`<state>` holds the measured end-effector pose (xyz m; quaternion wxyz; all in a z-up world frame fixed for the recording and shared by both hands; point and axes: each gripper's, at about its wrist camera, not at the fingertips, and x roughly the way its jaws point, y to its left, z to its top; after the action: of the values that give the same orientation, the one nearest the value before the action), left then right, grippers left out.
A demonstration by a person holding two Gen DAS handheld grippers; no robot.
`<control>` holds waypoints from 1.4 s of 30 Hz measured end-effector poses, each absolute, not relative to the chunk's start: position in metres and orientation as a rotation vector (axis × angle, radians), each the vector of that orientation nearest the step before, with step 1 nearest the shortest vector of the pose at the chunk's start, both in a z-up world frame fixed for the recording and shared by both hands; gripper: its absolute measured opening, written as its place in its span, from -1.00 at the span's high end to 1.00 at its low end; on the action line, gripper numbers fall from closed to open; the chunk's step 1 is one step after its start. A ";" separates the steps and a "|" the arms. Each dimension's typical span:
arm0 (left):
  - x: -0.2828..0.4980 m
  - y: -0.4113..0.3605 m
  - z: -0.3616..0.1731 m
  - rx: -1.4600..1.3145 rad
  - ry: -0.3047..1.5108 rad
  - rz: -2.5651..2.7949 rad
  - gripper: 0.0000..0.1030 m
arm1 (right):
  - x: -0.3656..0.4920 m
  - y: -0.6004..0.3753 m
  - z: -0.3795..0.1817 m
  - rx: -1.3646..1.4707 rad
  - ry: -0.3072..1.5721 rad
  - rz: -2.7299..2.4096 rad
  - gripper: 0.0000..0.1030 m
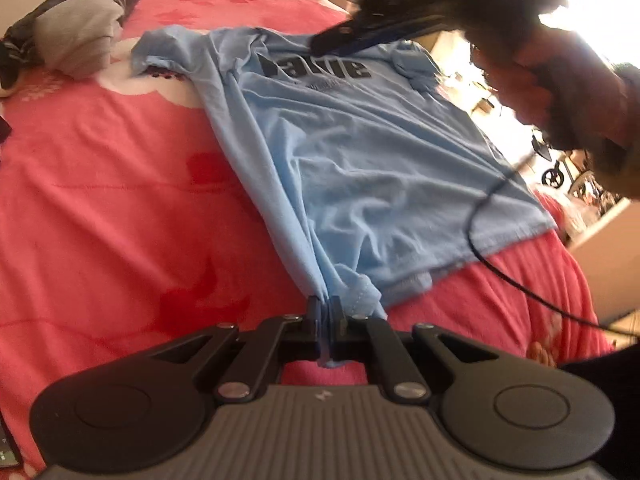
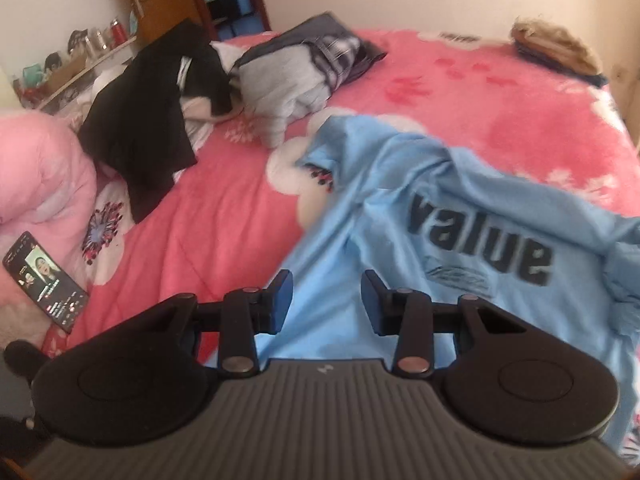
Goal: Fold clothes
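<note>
Light-blue T-shirt (image 1: 360, 152) is thin, wrinkly jersey with black "value" print, spread on the bed (image 1: 100, 200), which has a fuzzy pink-red floral blanket; left hand-held gripper (image 1: 325, 316) has its jaws together, clamped on a bunched corner of the shirt hem at the near edge, fabric pulled into taut pleats running far-left toward the sleeve; right hand-held gripper (image 2: 326, 300) has blue-padded jaws apart, nothing between them, hovering over the shirt just near the print; in the left wrist view the same gripper (image 1: 332, 40) sits at the far collar end, with a hand (image 1: 560, 60) behind it and a thin black cable (image 1: 500, 264) trailing over the shirt's right side; shirt's right edge lies close to the bed's right edge; open blanket to the left of the shirt; farther left are a grey bundle (image 2: 288, 76), a black garment (image 2: 140, 132), a pink quilt (image 2: 36, 172) and a phone (image 2: 44, 280) with its screen lit; tan folded pile (image 2: 560, 48) at far right corner.
</note>
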<state>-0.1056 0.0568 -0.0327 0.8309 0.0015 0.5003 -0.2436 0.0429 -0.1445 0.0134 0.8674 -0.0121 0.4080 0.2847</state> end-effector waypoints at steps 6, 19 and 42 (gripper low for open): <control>-0.083 0.094 -0.030 -0.228 1.070 -0.458 0.93 | 0.024 -0.138 -0.005 -0.020 0.897 0.714 0.28; -0.044 0.143 -0.052 -0.436 1.203 -0.337 0.92 | -0.083 -0.112 -0.057 -0.413 0.891 1.010 0.16; -0.028 0.153 -0.080 -0.716 1.266 -0.246 0.92 | -0.117 -0.083 -0.083 -0.661 0.674 0.956 0.47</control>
<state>-0.0277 0.1525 -0.0795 0.7402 -0.3263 0.5770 -0.1123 -0.1170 -0.0833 -0.0835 0.7828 -0.3061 0.3123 0.4427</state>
